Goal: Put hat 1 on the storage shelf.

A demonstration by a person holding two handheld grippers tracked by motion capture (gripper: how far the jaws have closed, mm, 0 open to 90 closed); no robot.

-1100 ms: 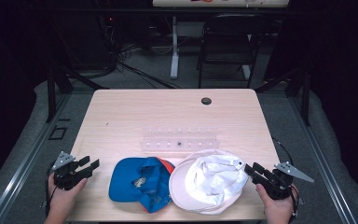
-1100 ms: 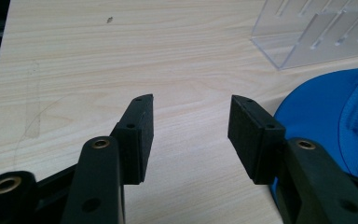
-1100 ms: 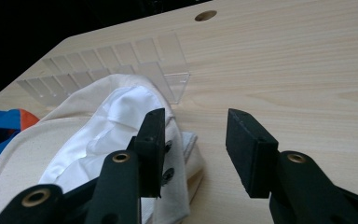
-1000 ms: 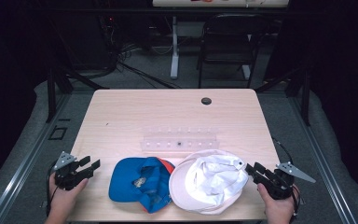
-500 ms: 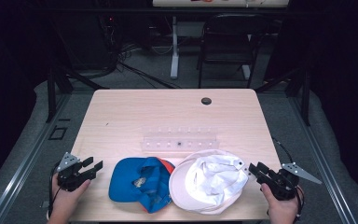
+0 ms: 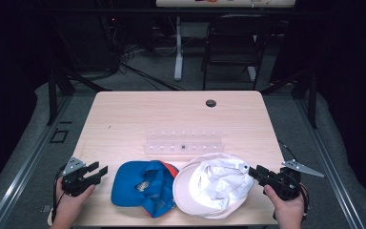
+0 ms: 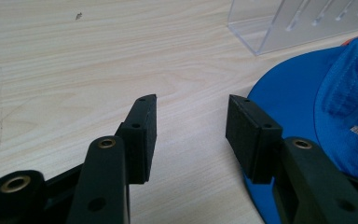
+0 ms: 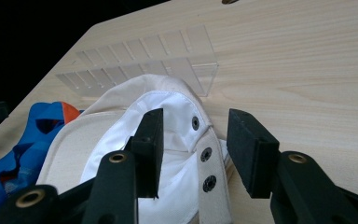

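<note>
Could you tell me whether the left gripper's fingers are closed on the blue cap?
No, the left gripper is open over bare table, its fingers apart, the blue cap beside its right finger.

A clear acrylic rack (image 6: 183,142) lay on the wooden table (image 6: 124,119), near its middle. Beyond the rack, close to the table's far edge, sat a small dark round thing (image 6: 211,103), possibly a cable hole. A chair (image 6: 231,45) stood behind the table
</note>
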